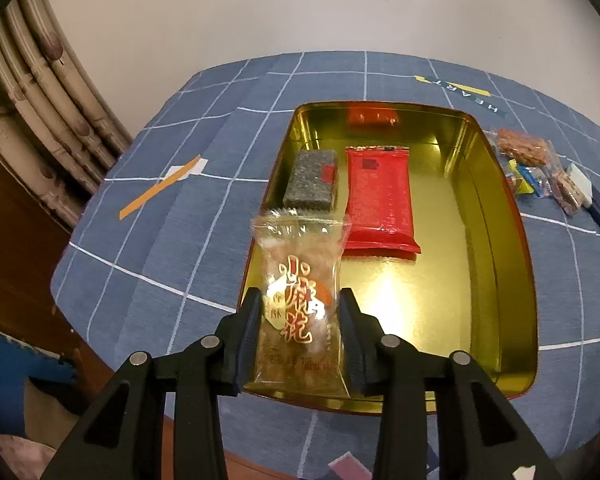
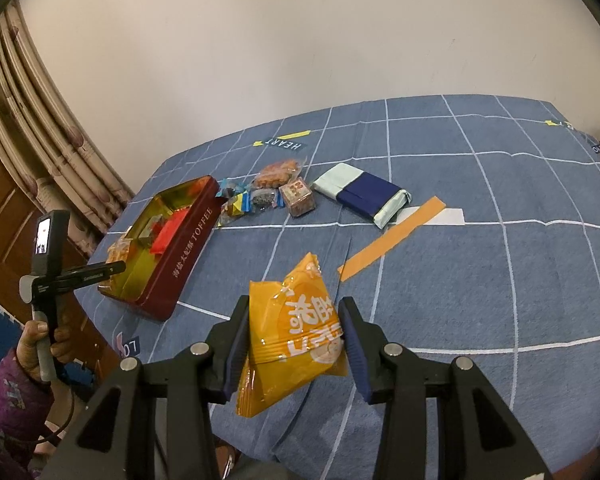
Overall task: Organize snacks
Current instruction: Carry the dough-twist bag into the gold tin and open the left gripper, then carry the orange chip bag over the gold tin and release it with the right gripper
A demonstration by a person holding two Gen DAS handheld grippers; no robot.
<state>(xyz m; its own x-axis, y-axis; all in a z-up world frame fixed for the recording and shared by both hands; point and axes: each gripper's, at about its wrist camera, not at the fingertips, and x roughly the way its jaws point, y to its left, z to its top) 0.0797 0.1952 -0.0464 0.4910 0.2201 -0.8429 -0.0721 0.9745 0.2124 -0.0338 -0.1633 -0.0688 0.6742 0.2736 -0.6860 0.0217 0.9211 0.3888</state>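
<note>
My left gripper (image 1: 299, 310) is shut on a clear snack packet (image 1: 300, 280) with red lettering, held over the near left corner of the open gold-lined tin (image 1: 500, 240). In the tin lie a red packet (image 1: 380, 196) and a grey speckled bar (image 1: 311, 179). My right gripper (image 2: 294, 330) is shut on an orange snack packet (image 2: 296, 336), held above the blue checked cloth, to the right of the tin (image 2: 188, 248). The left gripper (image 2: 80, 274) also shows at the tin's near end.
A pile of small wrapped snacks (image 2: 272, 192) lies beyond the tin, also seen at right in the left wrist view (image 1: 540, 168). A navy and pale green package (image 2: 360, 192) lies beside it. Curtains (image 2: 32, 152) hang at left. The table edge is near.
</note>
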